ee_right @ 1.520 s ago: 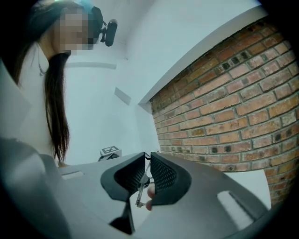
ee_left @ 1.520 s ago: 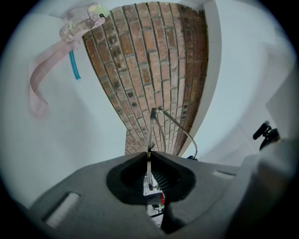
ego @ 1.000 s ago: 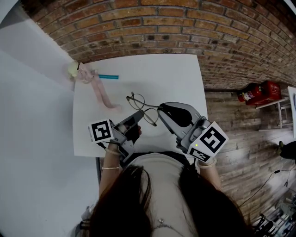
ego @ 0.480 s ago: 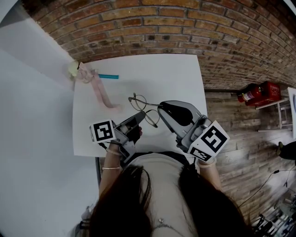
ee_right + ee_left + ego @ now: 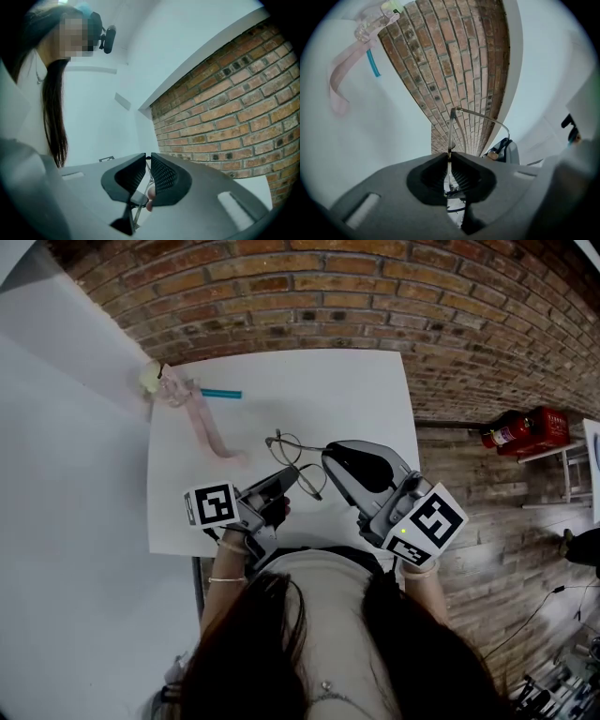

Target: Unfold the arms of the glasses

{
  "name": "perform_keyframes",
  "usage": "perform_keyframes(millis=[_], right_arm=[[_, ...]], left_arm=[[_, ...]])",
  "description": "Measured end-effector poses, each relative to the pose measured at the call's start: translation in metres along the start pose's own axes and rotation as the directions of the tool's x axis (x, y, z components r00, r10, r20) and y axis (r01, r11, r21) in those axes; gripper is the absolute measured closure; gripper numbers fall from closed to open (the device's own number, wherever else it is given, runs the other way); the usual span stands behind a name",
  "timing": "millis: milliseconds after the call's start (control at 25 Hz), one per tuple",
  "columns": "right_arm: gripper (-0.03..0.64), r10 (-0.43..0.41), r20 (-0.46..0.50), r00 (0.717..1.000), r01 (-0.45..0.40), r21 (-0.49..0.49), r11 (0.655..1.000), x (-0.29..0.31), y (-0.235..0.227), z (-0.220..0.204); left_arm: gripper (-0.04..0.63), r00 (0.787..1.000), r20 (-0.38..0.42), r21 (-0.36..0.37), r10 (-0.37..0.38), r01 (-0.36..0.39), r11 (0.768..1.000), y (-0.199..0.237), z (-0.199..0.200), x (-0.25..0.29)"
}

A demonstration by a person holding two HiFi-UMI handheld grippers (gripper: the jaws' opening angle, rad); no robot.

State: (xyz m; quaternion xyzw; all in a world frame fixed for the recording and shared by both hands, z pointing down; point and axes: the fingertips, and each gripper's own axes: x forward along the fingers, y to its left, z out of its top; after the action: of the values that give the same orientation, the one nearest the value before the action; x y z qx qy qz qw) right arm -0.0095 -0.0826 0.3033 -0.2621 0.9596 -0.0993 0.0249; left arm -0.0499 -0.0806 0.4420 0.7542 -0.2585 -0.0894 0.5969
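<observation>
Metal glasses (image 5: 286, 448) pinched by L gripper (image 5: 284, 474) & R gripper (image 5: 328, 458).

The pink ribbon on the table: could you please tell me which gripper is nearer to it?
Left. The left gripper sits just right of the pink ribbon, pinching the glasses; the right gripper grips them farther right.

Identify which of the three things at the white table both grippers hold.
The glasses: left gripper and right gripper both clamp their thin wire frame. The pink ribbon and the teal stick lie untouched near the table's far left corner.
</observation>
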Motion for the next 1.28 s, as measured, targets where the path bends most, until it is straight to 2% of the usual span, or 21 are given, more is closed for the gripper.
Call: perform_keyframes(millis=[1000,1280], right_arm=[[0.575,-0.023,0.034,0.999,0.022,0.024,0.999,-0.004,-0.010,0.008],[0.575,-0.025,0.039,0.999,0.024,0.028,0.999,-0.004,-0.010,0.007]], left_arm=[[0.574,0.990,-0.100,0.122,0.103,-0.091,0.988,0.009,-0.018,0.009],[0.574,0.989,-0.105,0.127,0.106,-0.092,0.988,0.009,-0.019,0.009]])
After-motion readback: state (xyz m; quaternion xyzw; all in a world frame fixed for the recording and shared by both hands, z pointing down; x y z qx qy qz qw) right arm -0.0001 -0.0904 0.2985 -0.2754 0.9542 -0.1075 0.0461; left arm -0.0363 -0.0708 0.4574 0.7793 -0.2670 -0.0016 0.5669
